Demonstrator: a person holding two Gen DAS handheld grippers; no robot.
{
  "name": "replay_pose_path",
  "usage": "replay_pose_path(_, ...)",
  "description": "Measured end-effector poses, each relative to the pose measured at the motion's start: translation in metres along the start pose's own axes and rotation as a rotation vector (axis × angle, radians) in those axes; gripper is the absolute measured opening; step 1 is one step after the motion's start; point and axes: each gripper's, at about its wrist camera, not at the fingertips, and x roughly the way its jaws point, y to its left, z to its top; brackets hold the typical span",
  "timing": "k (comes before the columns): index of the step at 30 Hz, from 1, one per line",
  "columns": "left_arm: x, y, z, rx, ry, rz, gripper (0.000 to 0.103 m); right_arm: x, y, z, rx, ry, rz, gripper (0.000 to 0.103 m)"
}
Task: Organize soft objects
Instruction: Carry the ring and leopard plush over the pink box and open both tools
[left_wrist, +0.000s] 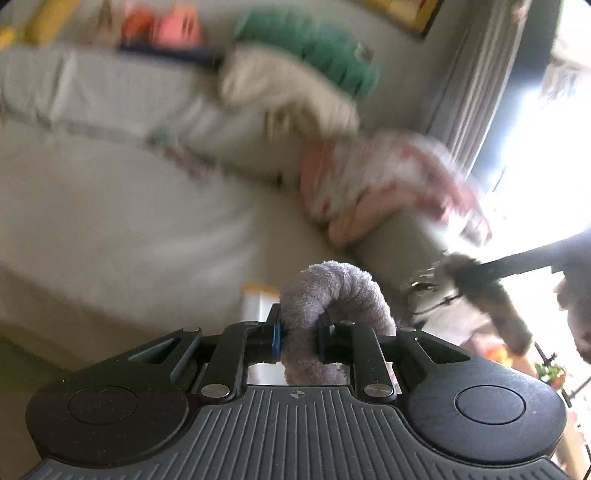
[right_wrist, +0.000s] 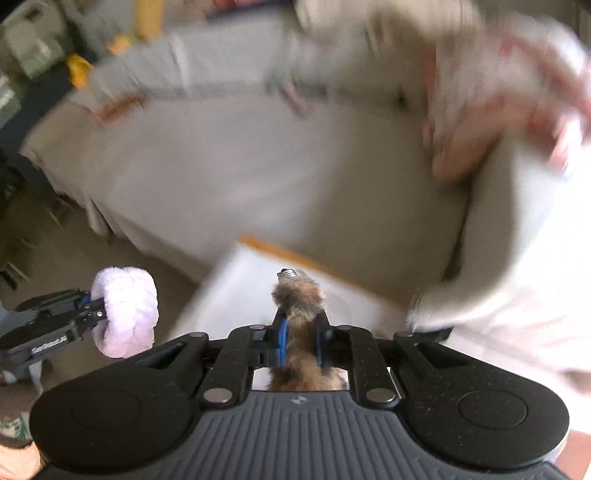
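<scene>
Gripping a lavender terry scrunchie (left_wrist: 334, 291), the left tool (left_wrist: 299, 341) has its jaws nearly closed on one side of the loop. The ring arches up and forward past the fingertips, its lower part hanging behind the jaws. In the right wrist view the same scrunchie (right_wrist: 125, 312) sits at the tip of the left tool (right_wrist: 96, 314), held above the floor (right_wrist: 110, 236) beside the sofa.

The right tool (right_wrist: 300, 341) is clamped on a brown furry tail charm (right_wrist: 299, 325). Its long axis runs straight forward along the fingers, with a metal fitting (right_wrist: 290, 274) at the far tip. The near end is cut off behind the tool body. It is held above a white box with an orange edge (right_wrist: 280, 254) just beside the sofa seat.

In the left wrist view the charm (left_wrist: 491, 291) and the right tool itself are blurred.

A cream sofa (right_wrist: 258, 166) fills the background. A pink-and-white cloth (left_wrist: 373, 177), a beige cushion (left_wrist: 291, 92) and a green knitted item (left_wrist: 314, 44) lie on it, all smeared by motion; their exact forms cannot be made out.
</scene>
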Motion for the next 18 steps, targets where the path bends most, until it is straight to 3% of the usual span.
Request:
replay_pose_path(5, -0.086, -0.034, 0.034, 0.059, -0.180, 0.008, 0.020, -0.124, 0.020, 0.000, -0.018, -0.268, 0.019, 0.013)
replay_pose_path(9, -0.124, -0.069, 0.050, 0.085, -0.261, -0.036, 0.020, -0.199, 0.023, -0.008, -0.042, -0.424, 0.021, 0.013)
replay_pose_path(13, -0.134, -0.111, 0.062, 0.115, -0.276, -0.101, 0.020, -0.255, 0.009, -0.019, -0.030, -0.527, -0.011, 0.013)
replay_pose_path(18, -0.120, -0.158, 0.065, 0.144, -0.201, -0.205, 0.020, -0.306, -0.020, -0.041, 0.002, -0.617, -0.062, 0.014)
